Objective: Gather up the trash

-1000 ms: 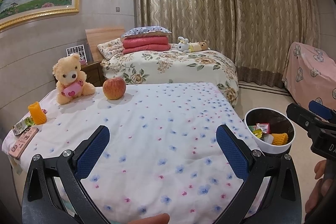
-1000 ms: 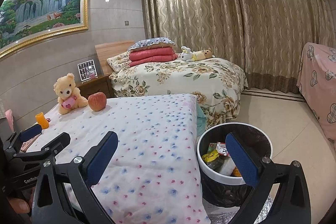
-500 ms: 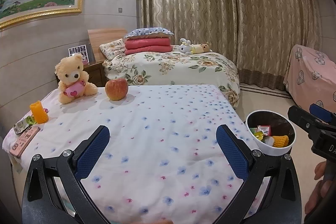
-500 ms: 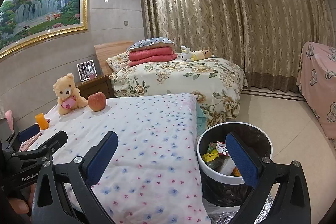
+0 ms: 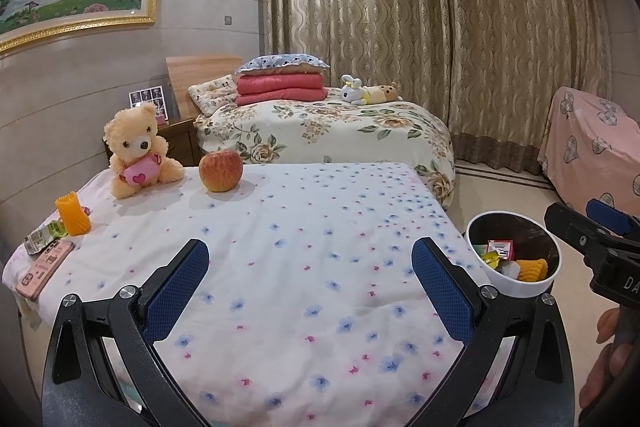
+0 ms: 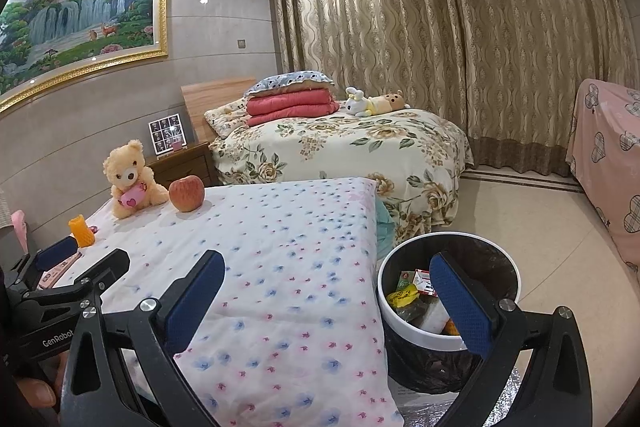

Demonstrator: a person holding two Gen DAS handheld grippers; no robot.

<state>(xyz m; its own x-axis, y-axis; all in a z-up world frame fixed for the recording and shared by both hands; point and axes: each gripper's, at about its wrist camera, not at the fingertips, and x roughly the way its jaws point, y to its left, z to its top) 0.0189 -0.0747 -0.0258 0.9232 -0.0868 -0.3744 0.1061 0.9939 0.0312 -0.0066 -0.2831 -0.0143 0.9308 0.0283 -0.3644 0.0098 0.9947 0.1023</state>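
Note:
A white-rimmed trash bin (image 5: 515,287) (image 6: 412,331) with a black liner stands on the floor right of the bed and holds several wrappers and an orange foam net. On the bed's far left lie an orange foam net (image 5: 73,215) (image 6: 82,231), a crumpled green wrapper (image 5: 43,238) and a pink flat pack (image 5: 44,269). My left gripper (image 5: 310,279) is open and empty, low over the bedspread. My right gripper (image 6: 326,295) is open and empty, above the bed's right edge beside the bin; it also shows in the left wrist view (image 5: 592,227).
A teddy bear (image 5: 138,151) (image 6: 132,179) and an apple (image 5: 221,171) (image 6: 187,193) sit at the head of the floral-dotted bedspread (image 5: 320,235). A second bed (image 5: 328,131) stands behind, a pink-covered chair (image 5: 592,143) at right, and a wooden nightstand (image 6: 184,163).
The left wrist view has drifted slightly, so the bear, apple and bin sit a little to the right and lower. Both grippers stay open and empty.

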